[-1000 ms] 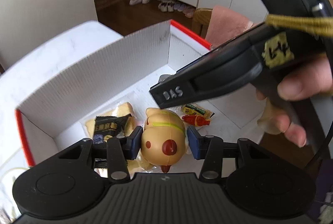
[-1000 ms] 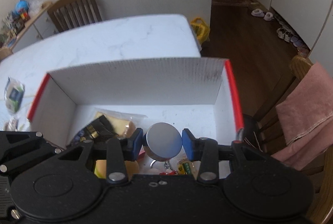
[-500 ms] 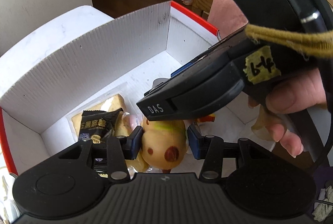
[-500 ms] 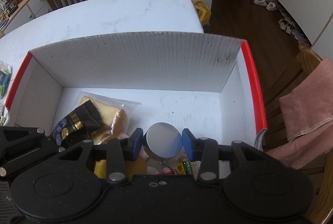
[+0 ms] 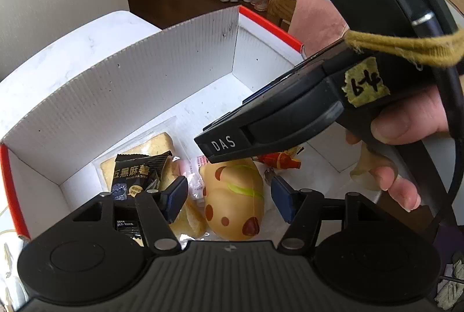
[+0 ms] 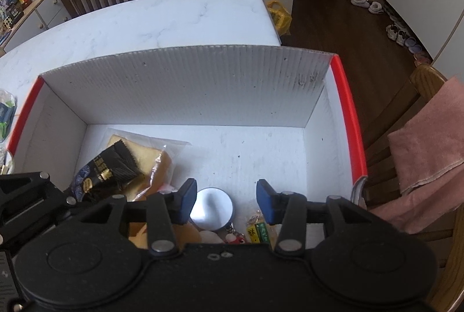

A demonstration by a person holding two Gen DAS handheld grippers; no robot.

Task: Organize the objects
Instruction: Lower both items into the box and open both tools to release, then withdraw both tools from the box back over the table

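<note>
Both tools hang over a white corrugated box (image 6: 185,86) with red-edged side walls, which sits on the white marbled bench (image 6: 162,19). The left hand-held gripper (image 5: 229,199) is released, its blue pads (image 5: 177,196) spread clear on either side of a tan squishy toy (image 5: 235,202) that lies on the box floor between them; the toy is rounded and glossy, with dark red spots and a thin yellow-green stripe across its back. At about 10 o'clock from the toy is a black snack packet (image 5: 136,175) with gold Chinese lettering, resting on a clear-wrapped slice of pale cake (image 5: 156,144). The right hand-held gripper (image 6: 226,202) is also released, its pads apart, and a round silver tin (image 6: 211,209) lies below, nearer the left pad (whether it touches that pad cannot be told). At 4 o'clock from the tin lies a small yellow and green sachet (image 6: 256,228), and just under the tin a red charm (image 6: 236,239) peeks out. In the left wrist view the right tool's black body, marked DAS, crosses overhead at 2 o'clock, gripped by the person's hand (image 5: 406,138). A pink towel (image 6: 429,161) drapes a wooden chair at 3 o'clock of the box.
</note>
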